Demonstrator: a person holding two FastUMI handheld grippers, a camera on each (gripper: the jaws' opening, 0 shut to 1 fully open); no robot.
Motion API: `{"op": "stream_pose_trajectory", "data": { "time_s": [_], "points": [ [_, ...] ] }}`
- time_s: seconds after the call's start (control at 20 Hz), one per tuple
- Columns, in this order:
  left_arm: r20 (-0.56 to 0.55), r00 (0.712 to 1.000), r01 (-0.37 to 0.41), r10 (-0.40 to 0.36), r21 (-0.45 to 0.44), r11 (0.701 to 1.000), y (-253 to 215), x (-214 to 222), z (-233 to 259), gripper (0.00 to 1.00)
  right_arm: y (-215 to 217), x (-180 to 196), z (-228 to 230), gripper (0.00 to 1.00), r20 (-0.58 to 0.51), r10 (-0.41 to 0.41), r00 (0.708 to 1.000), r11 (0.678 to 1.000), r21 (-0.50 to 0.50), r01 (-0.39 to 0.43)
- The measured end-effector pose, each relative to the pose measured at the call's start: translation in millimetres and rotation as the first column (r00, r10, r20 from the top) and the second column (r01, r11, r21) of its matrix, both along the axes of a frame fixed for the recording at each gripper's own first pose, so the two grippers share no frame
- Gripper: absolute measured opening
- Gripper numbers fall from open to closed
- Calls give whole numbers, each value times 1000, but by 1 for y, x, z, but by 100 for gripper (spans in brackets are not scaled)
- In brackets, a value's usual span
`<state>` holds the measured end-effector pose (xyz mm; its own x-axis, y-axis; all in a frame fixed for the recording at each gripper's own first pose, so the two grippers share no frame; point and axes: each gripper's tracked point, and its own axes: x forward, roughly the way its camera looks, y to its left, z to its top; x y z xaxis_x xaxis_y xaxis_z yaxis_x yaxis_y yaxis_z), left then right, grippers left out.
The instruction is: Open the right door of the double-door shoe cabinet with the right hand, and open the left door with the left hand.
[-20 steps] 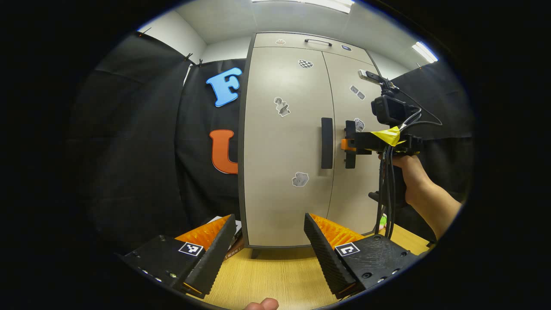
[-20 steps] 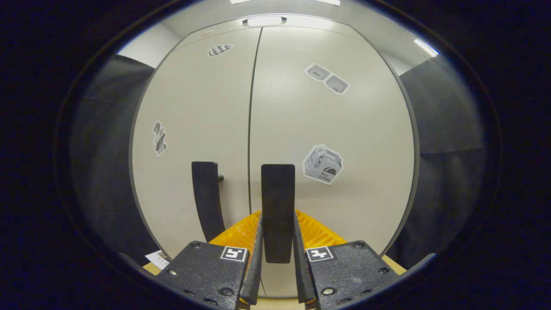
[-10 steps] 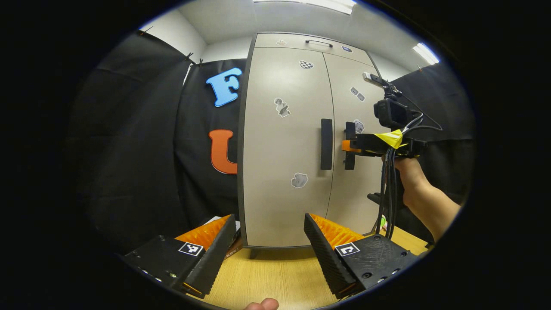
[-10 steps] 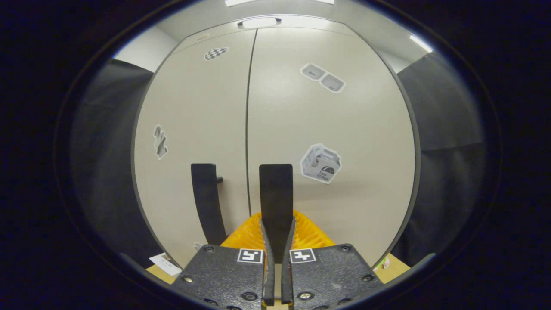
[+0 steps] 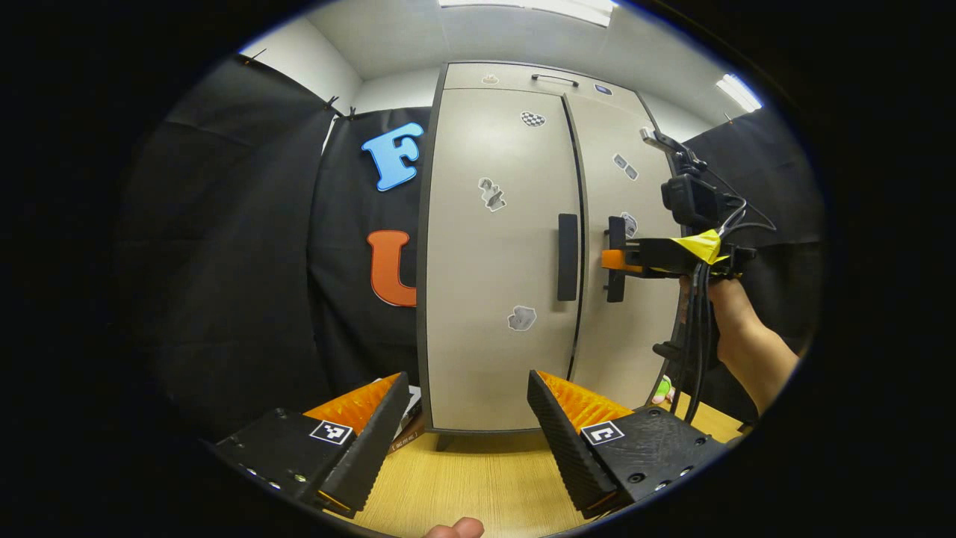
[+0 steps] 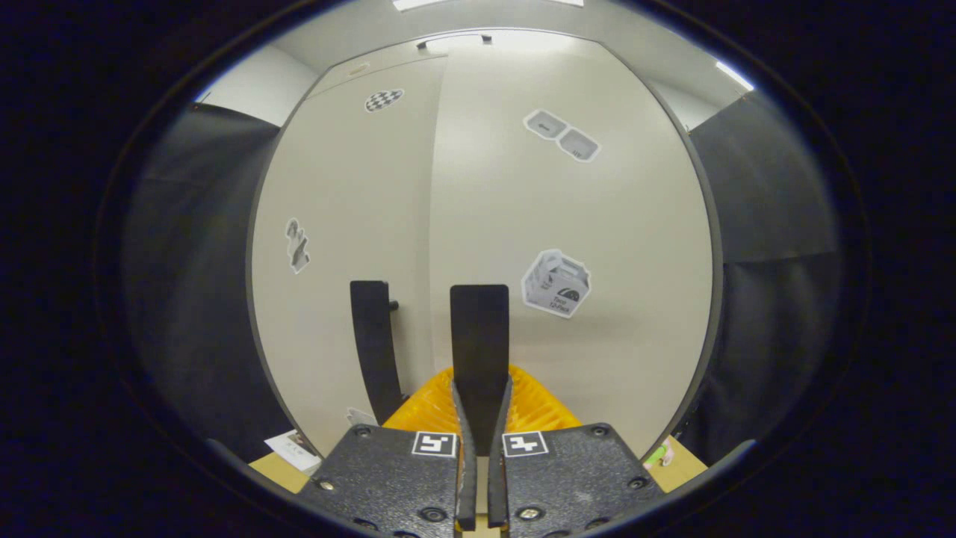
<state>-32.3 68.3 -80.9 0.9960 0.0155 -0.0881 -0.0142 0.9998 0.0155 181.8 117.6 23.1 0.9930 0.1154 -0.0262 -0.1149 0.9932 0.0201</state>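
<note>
A beige double-door shoe cabinet [image 5: 493, 246] stands on a wooden table. Its left door [image 6: 351, 202] is closed, with a black vertical handle [image 5: 567, 256] [image 6: 371, 336]. The right door [image 6: 582, 217] stands slightly ajar, a dark gap showing along its inner edge. My right gripper [image 6: 482, 385] is shut on the right door's black handle [image 6: 479, 336]; in the left gripper view a hand holds this gripper [image 5: 620, 259] at the handle [image 5: 615, 239]. Well back from the cabinet, low over the table, my left gripper [image 5: 467, 379] stays open and holds nothing.
The wooden table [image 5: 463, 478] runs up to the cabinet's foot. Paper cards [image 5: 409, 426] lie at the cabinet's left foot, and a small green object [image 5: 663, 388] sits at its right. A top drawer with a handle [image 5: 554, 76] caps the cabinet. Black cloth walls flank both sides.
My right gripper's fingers closed onto the right handle, then drew the right door slightly outward, opening a gap. The left gripper has barely moved.
</note>
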Motion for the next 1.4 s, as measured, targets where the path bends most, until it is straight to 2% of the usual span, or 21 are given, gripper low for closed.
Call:
{"op": "stream_pose_trajectory", "data": {
  "time_s": [0.75, 1.4],
  "points": [
    [13, 1000, 23, -23, 47, 999, -55, -13, 6, 95, -32, -71, -2, 10, -23, 122, 992, 992, -9, -123],
    [16, 999, 29, -30, 42, 999, -90, -11, 5, 95, -88, -125, -1, 9, -18, 141, 990, 990, -28, -142]
  ]
}}
